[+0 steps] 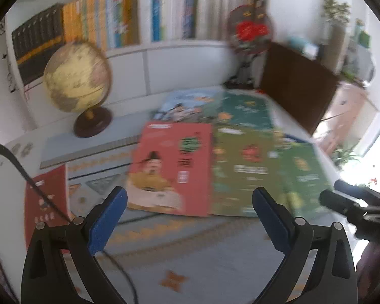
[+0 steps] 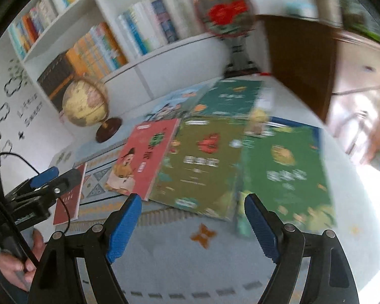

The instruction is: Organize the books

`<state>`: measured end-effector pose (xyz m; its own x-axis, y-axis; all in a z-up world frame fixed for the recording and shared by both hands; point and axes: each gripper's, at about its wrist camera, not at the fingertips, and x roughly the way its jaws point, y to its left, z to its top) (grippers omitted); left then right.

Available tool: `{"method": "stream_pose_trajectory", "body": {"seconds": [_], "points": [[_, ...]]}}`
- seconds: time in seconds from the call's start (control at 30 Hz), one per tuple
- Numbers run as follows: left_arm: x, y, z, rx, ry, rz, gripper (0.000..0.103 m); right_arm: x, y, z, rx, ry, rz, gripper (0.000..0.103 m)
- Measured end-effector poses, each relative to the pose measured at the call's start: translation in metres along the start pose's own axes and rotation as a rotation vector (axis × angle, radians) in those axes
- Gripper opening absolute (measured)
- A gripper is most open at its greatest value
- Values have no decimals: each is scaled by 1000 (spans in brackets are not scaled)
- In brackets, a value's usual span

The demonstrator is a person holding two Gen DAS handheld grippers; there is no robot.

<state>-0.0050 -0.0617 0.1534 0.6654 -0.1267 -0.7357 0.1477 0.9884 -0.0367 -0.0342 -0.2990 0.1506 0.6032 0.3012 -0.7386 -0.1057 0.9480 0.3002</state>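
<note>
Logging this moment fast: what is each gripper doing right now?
Left gripper: open, holding nothing.
Right gripper: open, holding nothing.

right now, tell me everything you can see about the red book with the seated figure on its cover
The red book is a thin, large softcover lying flat and face up on the patterned table mat. Its salmon-red cover shows a seated figure in a yellow robe and black hat, a dark green emblem and blurred dark characters. Its right edge meets the olive-green book; its far edge meets a blue illustrated book. No gripper touches it.
</note>
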Motion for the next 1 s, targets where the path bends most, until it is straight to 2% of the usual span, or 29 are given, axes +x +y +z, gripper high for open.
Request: {"method": "stream_pose_trajectory", "body": {"seconds": [0.2, 0.37, 0.47, 0.67, 0.83, 1.0], "points": [[60, 63, 14, -59, 66, 31, 99, 87, 27, 52, 9, 57, 85, 82], [106, 89, 14, -110, 104, 29, 99, 153, 30, 87, 91, 111, 134, 82], [132, 100, 12, -140, 129, 20, 99, 181, 34, 97, 100, 137, 114, 82], [156, 110, 13, -146, 144, -6, 99, 221, 49, 109, 71, 177, 70, 82], [168, 114, 12, -133, 156, -14, 99, 247, 63, 116, 18, 197, -39, 82], [177, 117, 9, -124, 171, -25, 99, 266, 66, 117, 37, 223, -96, 82]]}}
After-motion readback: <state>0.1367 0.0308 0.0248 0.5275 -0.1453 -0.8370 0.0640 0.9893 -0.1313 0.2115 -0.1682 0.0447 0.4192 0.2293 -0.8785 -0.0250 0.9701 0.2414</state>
